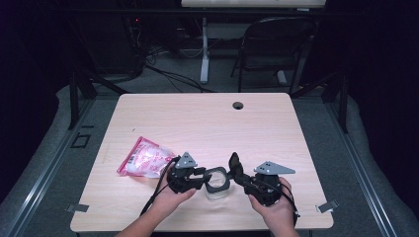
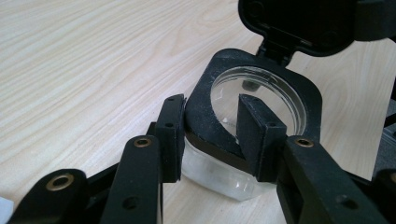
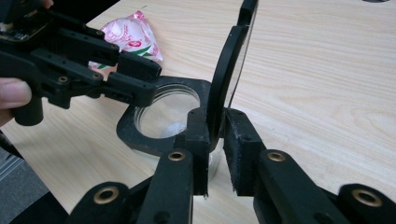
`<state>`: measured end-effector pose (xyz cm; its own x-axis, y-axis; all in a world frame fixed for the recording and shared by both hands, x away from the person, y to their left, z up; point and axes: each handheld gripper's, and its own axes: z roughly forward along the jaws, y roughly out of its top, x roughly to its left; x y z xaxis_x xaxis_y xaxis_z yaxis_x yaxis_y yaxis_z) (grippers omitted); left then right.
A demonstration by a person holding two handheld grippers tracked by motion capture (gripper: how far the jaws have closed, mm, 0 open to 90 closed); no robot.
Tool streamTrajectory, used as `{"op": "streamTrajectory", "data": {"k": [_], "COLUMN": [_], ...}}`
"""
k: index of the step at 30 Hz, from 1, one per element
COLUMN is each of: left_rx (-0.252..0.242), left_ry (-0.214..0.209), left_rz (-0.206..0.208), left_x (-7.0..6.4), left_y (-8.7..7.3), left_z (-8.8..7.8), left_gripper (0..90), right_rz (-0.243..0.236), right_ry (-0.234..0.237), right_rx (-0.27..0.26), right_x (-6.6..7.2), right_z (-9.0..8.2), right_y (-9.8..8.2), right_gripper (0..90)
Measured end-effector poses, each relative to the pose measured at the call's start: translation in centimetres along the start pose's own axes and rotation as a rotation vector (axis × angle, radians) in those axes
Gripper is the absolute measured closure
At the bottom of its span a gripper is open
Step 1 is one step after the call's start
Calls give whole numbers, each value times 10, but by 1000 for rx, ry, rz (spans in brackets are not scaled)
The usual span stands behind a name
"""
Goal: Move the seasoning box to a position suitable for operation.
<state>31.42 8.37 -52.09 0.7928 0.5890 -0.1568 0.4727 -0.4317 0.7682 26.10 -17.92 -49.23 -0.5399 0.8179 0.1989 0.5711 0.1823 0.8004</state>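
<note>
A clear container (image 1: pixel 216 190) with a black square collar (image 1: pixel 216 179) around its round mouth stands on the light wooden table (image 1: pixel 207 123), near the edge closest to the person and between the two grippers. A hinged black lid (image 1: pixel 233 164) stands raised, roughly upright, at the side of the collar toward the right gripper.

Left gripper (image 1: pixel 200 174): held in the person's left hand (image 1: pixel 170 197), it reaches the container from the left of the high view. In the left gripper view its jaws straddle one corner of the collar (image 2: pixel 205 116), one pad (image 2: pixel 170 135) against the outer face and the other pad (image 2: pixel 254 133) inside the mouth, so the jaws stand at a narrow setting, clamped on the collar (the clear container (image 2: pixel 219 175) shows below them).

Right gripper (image 1: pixel 241 177): held in the person's right hand (image 1: pixel 274 210), it meets the container from the right. In the right gripper view the raised lid (image 3: pixel 229 70) runs edge-on up between the two pads; the left pad (image 3: pixel 198 135) lies against it and the right pad (image 3: pixel 240 140) sits just beside it, with a thin gap that cannot be ruled out. The jaws are thus narrow about the lid's lower edge, near the hinge.

The same view shows the left gripper (image 3: pixel 140 86) gripping the far side of the collar (image 3: pixel 140 133) and fingers of the left hand (image 3: pixel 14 93) at the picture's edge.

A pink and white packet (image 1: pixel 144 158) lies flat on the table to the left of the left gripper, just beside it (also seen beyond the collar in the right gripper view (image 3: pixel 128 35)).
</note>
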Motion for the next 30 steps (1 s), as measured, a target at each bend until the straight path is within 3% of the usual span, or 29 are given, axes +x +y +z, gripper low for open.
{"op": "streamTrajectory", "data": {"k": [9,21,30], "left_rx": [-14,-17,-22], "left_ry": [10,37,26], "left_rz": [-12,-21,-34], "left_x": [-1,-6,-5], "left_y": [-6,-15,-18], "left_z": [-8,-18,-20], "left_gripper": [613,582,576], "right_rz": [28,22,16], "right_ry": [12,53,57], "right_rx": [-28,-28,-23], "right_x": [-5,-8,-8], "right_z": [13,31,36], "right_y": [8,18,21], "right_gripper": [845,851,852]}}
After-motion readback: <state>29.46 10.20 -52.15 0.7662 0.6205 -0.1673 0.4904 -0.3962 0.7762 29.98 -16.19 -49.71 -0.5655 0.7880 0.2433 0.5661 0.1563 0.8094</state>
